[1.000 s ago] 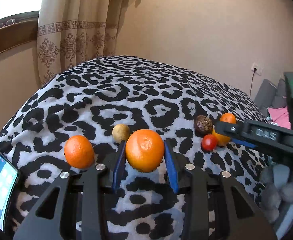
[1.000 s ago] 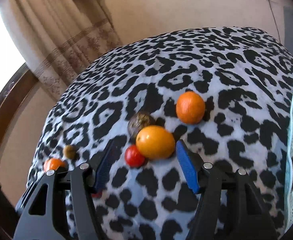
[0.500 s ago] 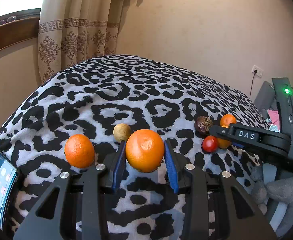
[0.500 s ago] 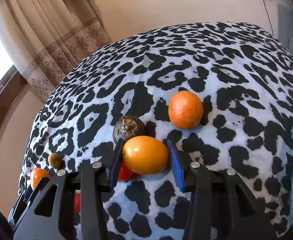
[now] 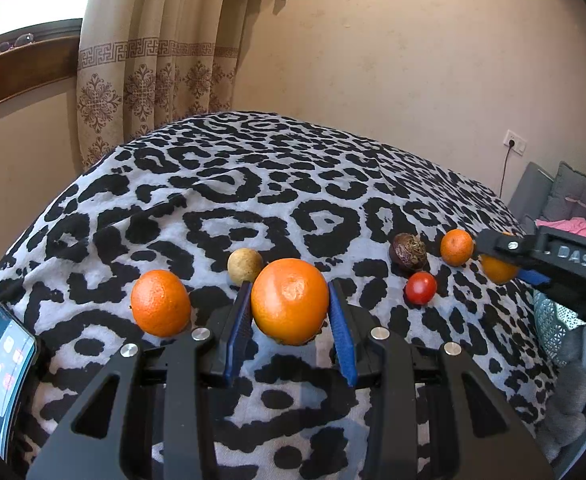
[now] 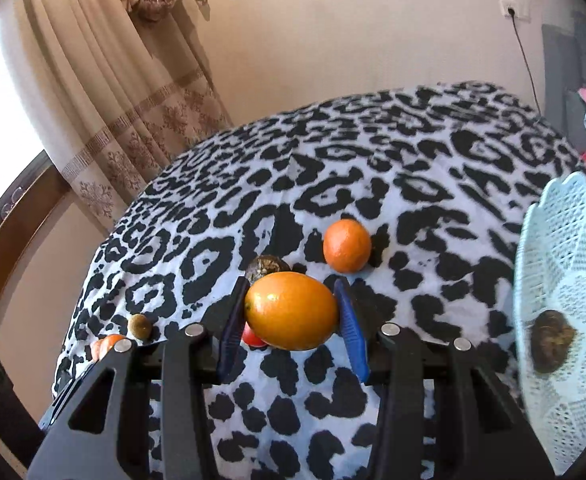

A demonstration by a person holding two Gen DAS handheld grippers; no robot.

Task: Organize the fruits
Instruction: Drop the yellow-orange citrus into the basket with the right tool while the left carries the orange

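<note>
Left wrist view, left to right: smartphone [image 5: 3, 364], screen lit, at the edge of the leopard-print blanket [image 5: 253, 184]. Then a loose orange [image 5: 160, 303] resting on the blanket. Left gripper [image 5: 289, 316]: blue fingers [image 5: 239, 328] pinching a large orange [image 5: 289, 301] from both sides. A small tan round fruit [image 5: 245, 266] sits just behind that. Further right, a dark wrinkled fruit [image 5: 408, 251], a red tomato [image 5: 421, 288] just in front of it, a small tangerine [image 5: 457, 247].

Right gripper [image 6: 291, 322]: fingers [image 6: 351, 330] clamped on a yellow-orange oval citrus [image 6: 292, 311], both pads touching its ends; the fruit appears lifted clear of the blanket, the tomato partly hidden beneath it. The dark wrinkled fruit shows just behind, the tangerine beyond and to the right.

Far right: white lattice basket [image 6: 565, 248], holding a dark brown wrinkled fruit [image 6: 553, 340].
</note>
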